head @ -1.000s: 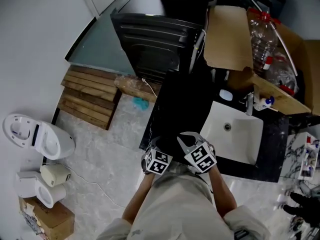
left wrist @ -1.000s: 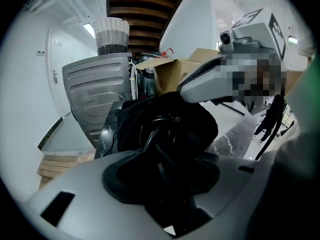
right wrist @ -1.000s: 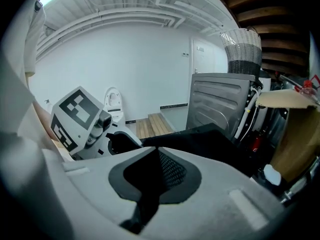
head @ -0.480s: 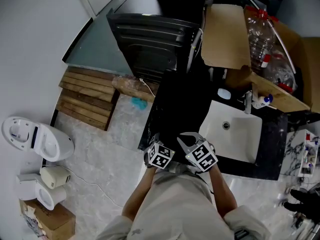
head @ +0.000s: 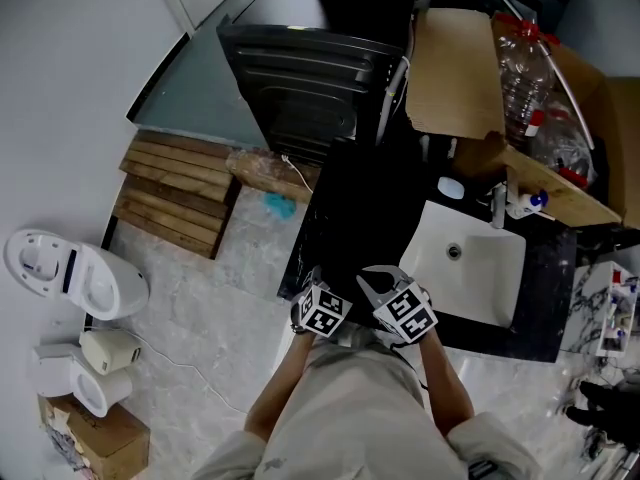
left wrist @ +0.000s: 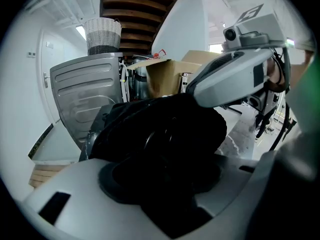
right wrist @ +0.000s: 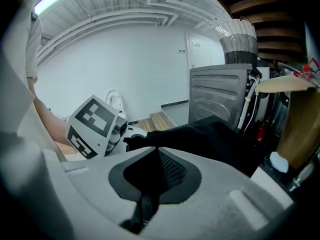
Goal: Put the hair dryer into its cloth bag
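Observation:
The black cloth bag (left wrist: 165, 129) bulges between the jaws of my left gripper (left wrist: 165, 189). A round dark shape shows in its folds; whether that is the hair dryer I cannot tell. Those jaws have just been opening a little, with the bag still filling the gap. My right gripper (right wrist: 147, 184) is shut on a fold of the same black cloth (right wrist: 210, 139), with a cord hanging below the pinch. In the head view both grippers, left (head: 314, 293) and right (head: 378, 283), sit side by side at the front edge of the black counter (head: 350, 198), where the bag hardly shows.
A white sink (head: 465, 263) lies just right of the grippers. A dark grey appliance (head: 300, 78) stands behind the counter, with a cardboard sheet (head: 455, 68) and plastic bottles (head: 520, 68) at the back right. A toilet (head: 70, 273) and wooden slats (head: 175, 193) are on the floor at left.
My left gripper has edged a little to the right, toward the right gripper. The right gripper has stayed where it was.

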The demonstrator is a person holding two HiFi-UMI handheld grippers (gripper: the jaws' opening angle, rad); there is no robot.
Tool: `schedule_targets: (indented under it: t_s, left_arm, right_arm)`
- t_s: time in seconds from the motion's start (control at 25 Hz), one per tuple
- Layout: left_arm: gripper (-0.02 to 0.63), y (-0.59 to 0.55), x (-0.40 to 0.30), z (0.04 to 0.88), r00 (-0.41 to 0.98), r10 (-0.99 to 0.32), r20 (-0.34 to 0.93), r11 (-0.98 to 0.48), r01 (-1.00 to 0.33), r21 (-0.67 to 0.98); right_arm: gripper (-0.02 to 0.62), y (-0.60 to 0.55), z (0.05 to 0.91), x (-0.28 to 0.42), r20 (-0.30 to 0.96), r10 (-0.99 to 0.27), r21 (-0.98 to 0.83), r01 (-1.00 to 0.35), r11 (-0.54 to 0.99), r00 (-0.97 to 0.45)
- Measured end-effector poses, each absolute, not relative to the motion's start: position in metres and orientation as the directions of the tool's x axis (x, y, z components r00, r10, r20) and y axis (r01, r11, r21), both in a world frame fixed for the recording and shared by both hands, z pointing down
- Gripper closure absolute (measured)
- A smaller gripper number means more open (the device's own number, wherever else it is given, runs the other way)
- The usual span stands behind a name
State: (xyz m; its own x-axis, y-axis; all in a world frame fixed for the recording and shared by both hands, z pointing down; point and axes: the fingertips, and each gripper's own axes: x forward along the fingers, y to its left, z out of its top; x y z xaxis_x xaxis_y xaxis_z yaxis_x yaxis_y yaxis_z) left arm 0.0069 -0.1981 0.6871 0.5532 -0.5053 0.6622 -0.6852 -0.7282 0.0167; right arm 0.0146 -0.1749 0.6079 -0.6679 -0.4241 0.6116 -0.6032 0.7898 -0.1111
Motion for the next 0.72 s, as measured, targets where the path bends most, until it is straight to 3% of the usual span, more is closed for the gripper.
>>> schedule_targets:
  t_s: [0.28,0.72]
  left_arm:
    - [0.347,-0.188,0.002,0.687,0.532,-0.500,0.683,-0.736,-0.677,-0.011]
    - [0.322,-0.168,-0.021,0.671,0.511,-0.533,0.674,-0.702,-0.712,-0.016]
  right_arm:
    - [0.581,-0.176,0.608,0.015,0.606,-0.425,-0.107,-0.599,0.794,-0.672]
    - [0.581,-0.176,0.610,0.016,0.611,-0.419,-0.115,-0.599,0.793,-0.672]
